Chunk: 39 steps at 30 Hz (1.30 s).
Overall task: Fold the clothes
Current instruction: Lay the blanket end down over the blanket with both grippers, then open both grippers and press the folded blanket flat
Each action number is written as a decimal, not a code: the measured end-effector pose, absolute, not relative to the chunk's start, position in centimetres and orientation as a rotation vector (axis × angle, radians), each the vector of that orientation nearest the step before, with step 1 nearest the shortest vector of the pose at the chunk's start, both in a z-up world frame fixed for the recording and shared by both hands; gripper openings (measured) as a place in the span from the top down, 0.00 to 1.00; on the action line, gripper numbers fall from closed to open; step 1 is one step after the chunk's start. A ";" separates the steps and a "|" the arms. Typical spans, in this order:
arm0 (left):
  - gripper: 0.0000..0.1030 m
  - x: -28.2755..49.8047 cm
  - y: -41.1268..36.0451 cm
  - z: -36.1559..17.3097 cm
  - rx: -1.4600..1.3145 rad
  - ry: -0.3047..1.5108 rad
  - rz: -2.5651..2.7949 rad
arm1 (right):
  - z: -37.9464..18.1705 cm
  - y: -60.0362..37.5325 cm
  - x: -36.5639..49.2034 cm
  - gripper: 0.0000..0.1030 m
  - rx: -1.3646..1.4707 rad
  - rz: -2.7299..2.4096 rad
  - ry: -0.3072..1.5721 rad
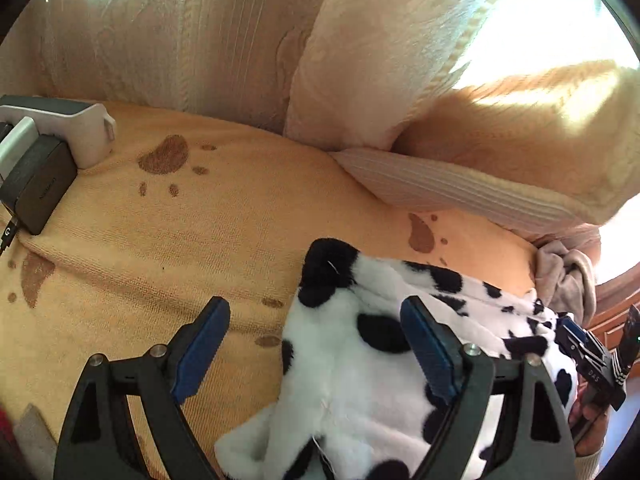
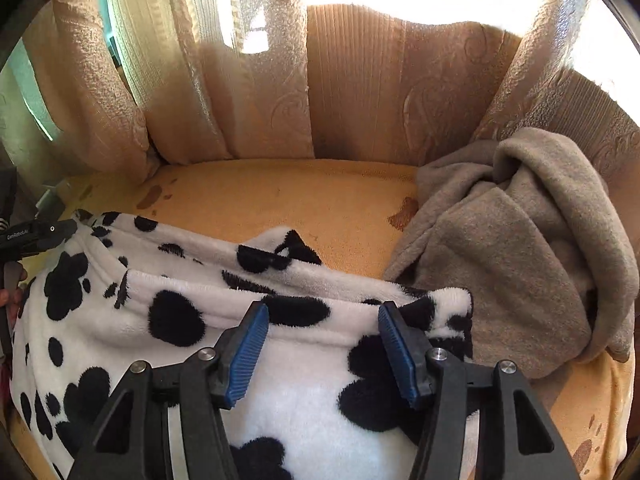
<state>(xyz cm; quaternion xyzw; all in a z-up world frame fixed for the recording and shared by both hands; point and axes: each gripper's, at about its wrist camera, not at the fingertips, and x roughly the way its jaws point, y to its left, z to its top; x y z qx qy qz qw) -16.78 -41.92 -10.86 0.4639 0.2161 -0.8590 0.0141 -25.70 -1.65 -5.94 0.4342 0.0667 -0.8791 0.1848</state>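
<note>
A white fleece garment with black spots (image 2: 312,392) lies folded on the orange sofa cover (image 2: 288,200). My right gripper (image 2: 322,334) hovers over its folded front edge with the blue pads (image 2: 246,350) apart, and the fabric lies flat beneath them, not pinched. In the left wrist view the same garment (image 1: 352,380) reaches up to a black-tipped corner. My left gripper (image 1: 316,332) stands wide open over that end, its right finger above the fleece and its left finger above bare cover. Each gripper shows at the edge of the other's view: right gripper (image 1: 592,356), left gripper (image 2: 36,236).
A crumpled grey fleece (image 2: 520,248) lies on the seat to the right of the spotted garment, also visible as grey fleece (image 1: 568,280). A white power strip with a black charger (image 1: 40,176) sits at the seat's left end. Cream cushions (image 1: 360,60) lean against the backrest.
</note>
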 end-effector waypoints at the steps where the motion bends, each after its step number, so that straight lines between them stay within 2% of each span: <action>1: 0.13 -16.4 -41.1 -10.3 1.458 0.644 -2.708 | -4.9 -1.5 -25.0 0.42 1.176 -2.494 0.183; 6: 0.12 -15.7 -36.6 -7.9 1.535 0.501 -2.854 | -2.1 -4.9 -22.6 0.42 1.142 -2.294 0.198; 14: 0.12 -17.6 -35.2 -8.8 1.643 0.452 -2.796 | -3.6 -8.6 -20.9 0.42 1.164 -2.178 0.391; 16: 0.05 -18.5 -34.9 -9.8 1.692 0.457 -2.786 | -3.6 -8.1 -21.5 0.38 1.161 -2.208 0.375; 18: 0.03 -19.4 -35.1 -11.0 1.755 0.515 -2.756 | -3.7 -7.8 -22.2 0.26 1.177 -2.209 0.307; 19: 0.03 -19.8 -35.0 -11.5 1.769 0.508 -2.736 | -3.9 -7.8 -22.6 0.26 1.194 -2.202 0.271; 22: 0.05 -20.6 -34.7 -12.1 1.735 0.381 -2.696 | -4.7 -8.2 -23.1 0.26 1.251 -2.172 0.230; 26: 0.05 -20.8 -35.0 -12.2 1.593 0.178 -2.615 | -6.2 -10.2 -23.2 0.26 1.291 -2.114 0.326; 30: 0.04 -21.0 -36.9 -13.3 1.606 0.267 -2.578 | -8.7 -12.1 -24.4 0.26 1.321 -2.181 0.612; 36: 0.00 -20.7 -37.5 -12.7 1.487 0.171 -2.576 | -8.6 -12.1 -28.1 0.25 1.319 -2.330 0.498; 39: 0.00 -20.7 -38.3 -12.8 1.512 0.261 -2.569 | -8.9 -12.2 -29.0 0.24 1.321 -2.350 0.465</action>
